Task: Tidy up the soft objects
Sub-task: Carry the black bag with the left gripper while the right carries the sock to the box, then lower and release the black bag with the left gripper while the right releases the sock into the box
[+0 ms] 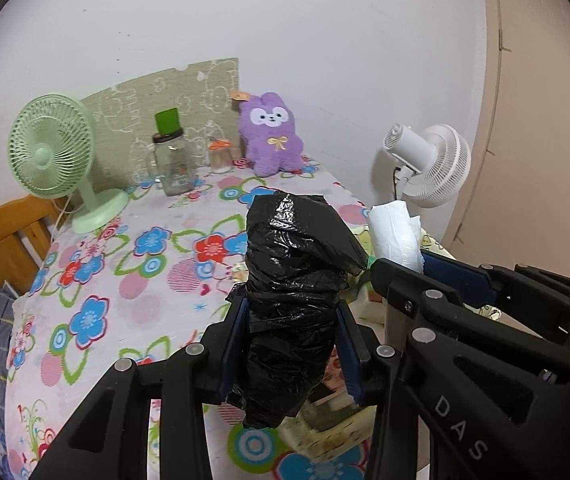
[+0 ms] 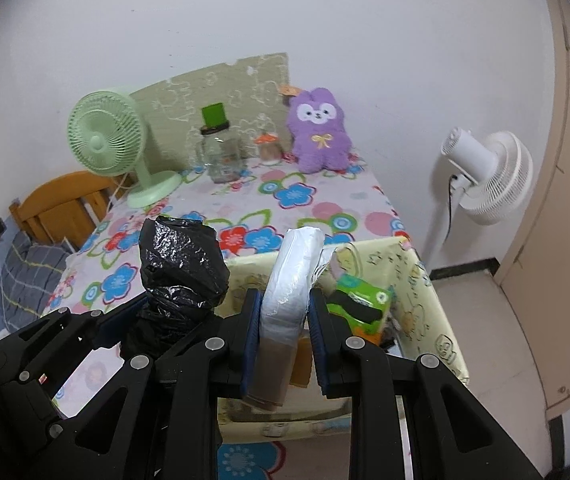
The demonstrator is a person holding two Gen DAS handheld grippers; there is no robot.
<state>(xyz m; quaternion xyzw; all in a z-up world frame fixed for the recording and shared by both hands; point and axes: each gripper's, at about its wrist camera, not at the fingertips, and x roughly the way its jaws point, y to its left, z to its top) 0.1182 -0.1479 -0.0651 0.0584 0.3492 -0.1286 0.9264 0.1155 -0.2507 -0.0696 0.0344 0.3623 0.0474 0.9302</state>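
Note:
My left gripper (image 1: 291,344) is shut on a crumpled roll of black plastic bags (image 1: 297,280), which stands upright between the blue pads. My right gripper (image 2: 283,344) is shut on a roll of white plastic bags (image 2: 291,280) with a brown cardboard core at its lower end. Each view shows the other gripper beside it: the white roll (image 1: 395,232) at the right, the black roll (image 2: 181,264) at the left. Both rolls hang above the near part of a flowered table (image 1: 125,272), over a pale yellow storage box (image 2: 425,296) with a green pack (image 2: 361,304) inside.
At the back of the table stand a purple plush rabbit (image 1: 271,132), a green desk fan (image 1: 55,152), a glass jar with a green cap (image 1: 171,156) and a small orange-lidded jar (image 1: 220,156). A white floor fan (image 2: 489,176) stands right. A wooden chair (image 1: 1,244) is left.

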